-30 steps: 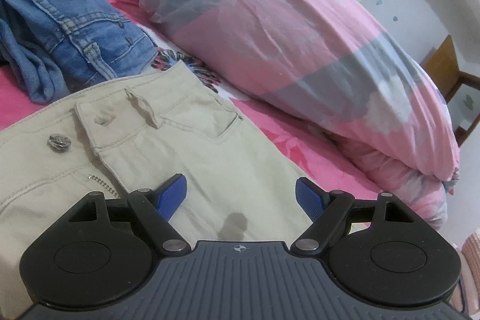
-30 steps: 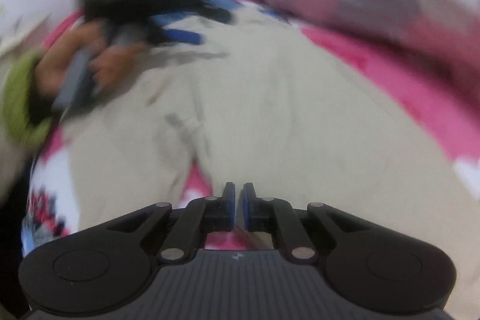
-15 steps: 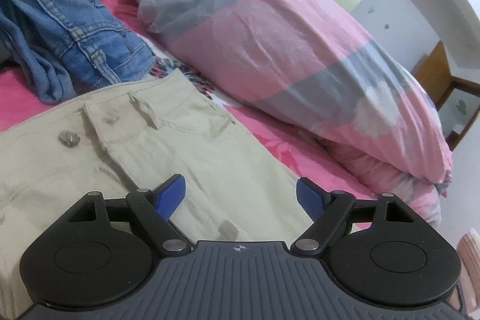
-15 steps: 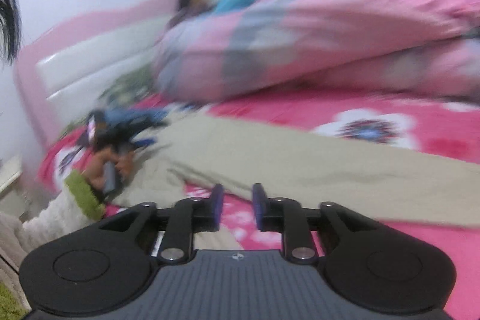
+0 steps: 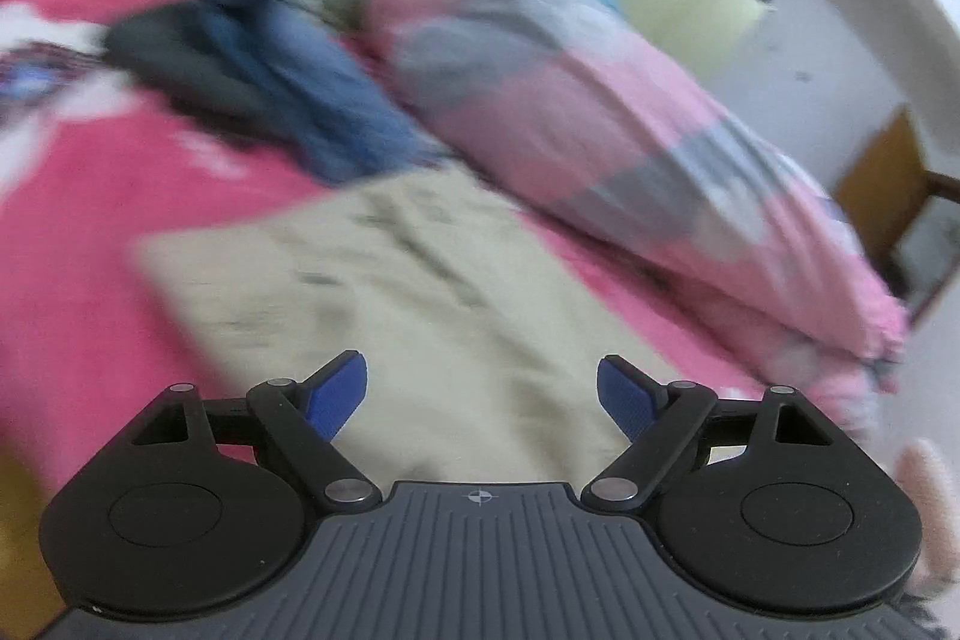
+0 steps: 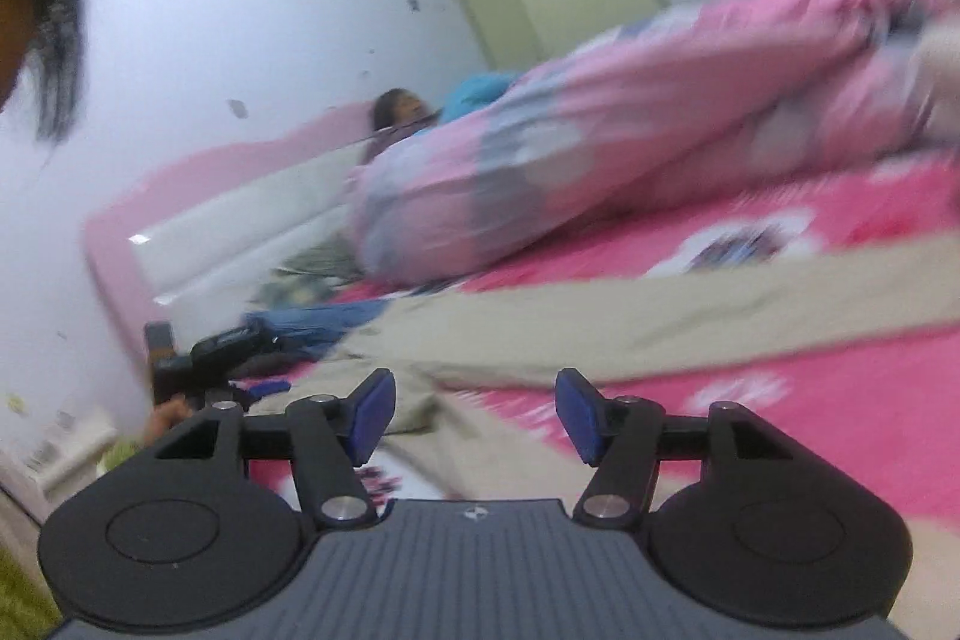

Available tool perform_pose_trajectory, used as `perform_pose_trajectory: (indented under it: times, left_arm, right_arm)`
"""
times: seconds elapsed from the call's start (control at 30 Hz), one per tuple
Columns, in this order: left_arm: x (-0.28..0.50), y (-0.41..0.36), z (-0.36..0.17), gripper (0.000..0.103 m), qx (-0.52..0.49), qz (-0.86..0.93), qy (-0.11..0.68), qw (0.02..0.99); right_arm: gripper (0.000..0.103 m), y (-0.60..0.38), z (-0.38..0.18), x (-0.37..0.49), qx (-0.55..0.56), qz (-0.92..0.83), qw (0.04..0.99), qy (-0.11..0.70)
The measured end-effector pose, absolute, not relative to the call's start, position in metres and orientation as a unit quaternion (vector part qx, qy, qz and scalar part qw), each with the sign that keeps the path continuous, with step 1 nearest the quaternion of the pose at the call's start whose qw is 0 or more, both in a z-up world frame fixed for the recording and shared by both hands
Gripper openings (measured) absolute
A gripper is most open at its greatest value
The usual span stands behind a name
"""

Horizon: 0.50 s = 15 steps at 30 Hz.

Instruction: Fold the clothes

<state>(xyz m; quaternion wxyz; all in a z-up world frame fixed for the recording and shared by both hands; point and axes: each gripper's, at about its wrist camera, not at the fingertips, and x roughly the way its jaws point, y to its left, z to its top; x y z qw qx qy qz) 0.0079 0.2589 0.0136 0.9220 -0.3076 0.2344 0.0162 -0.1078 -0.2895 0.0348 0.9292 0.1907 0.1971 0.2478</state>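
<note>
Left wrist view: the left gripper point(image 5: 480, 394) hangs over the beige trousers point(image 5: 408, 304), its jaws spread and opening further with nothing pinched between the blue pads. The trousers lie flat on the pink bed sheet point(image 5: 78, 196), filling the middle of the blurred picture. At 11 o'clock from them sits a heap of blue jeans point(image 5: 312, 100) with dark cloth beside it. A rolled pink and grey quilt point(image 5: 600, 112) runs from 12 o'clock toward 3 o'clock along the trousers' far edge.

Right wrist view: the right gripper point(image 6: 474, 412) is released, its jaws opening and empty, above the near edge of the trousers point(image 6: 630, 322), which stretch across the sheet point(image 6: 840, 418) toward 3 o'clock. At 9 o'clock the left gripper point(image 6: 222, 358) shows as a dark blur held by a hand point(image 6: 168, 412). The jeans point(image 6: 318, 322) lie just beyond it, and the quilt point(image 6: 630, 130) at 1 o'clock.
</note>
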Motion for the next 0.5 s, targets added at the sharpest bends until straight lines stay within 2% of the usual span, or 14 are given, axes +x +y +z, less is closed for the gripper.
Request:
perform_pose_trajectory:
  times: [0.13,0.37,0.47,0.5]
  left_arm:
    - [-0.009,0.286,-0.008,0.085,-0.330,0.070,0.256,0.906]
    - [0.007,0.302,-0.035,0.078,-0.363,0.111,0.239,0.894]
    - [0.015,0.302,-0.037,0.065,-0.342,0.129,0.222,0.904]
    - [0.017,0.301,-0.038,0.050,-0.335,0.135,0.217,0.907]
  right_arm:
    - [0.062,-0.257,0.003,-0.074,0.212,0.273,0.909,0.233]
    - [0.062,-0.194,-0.003,-0.057,0.145,0.266,0.919,0.253]
    - [0.062,-0.179,-0.002,-0.063,0.119,0.267,0.923,0.251]
    - [0.062,-0.174,-0.003,-0.065,0.110,0.265,0.924,0.252]
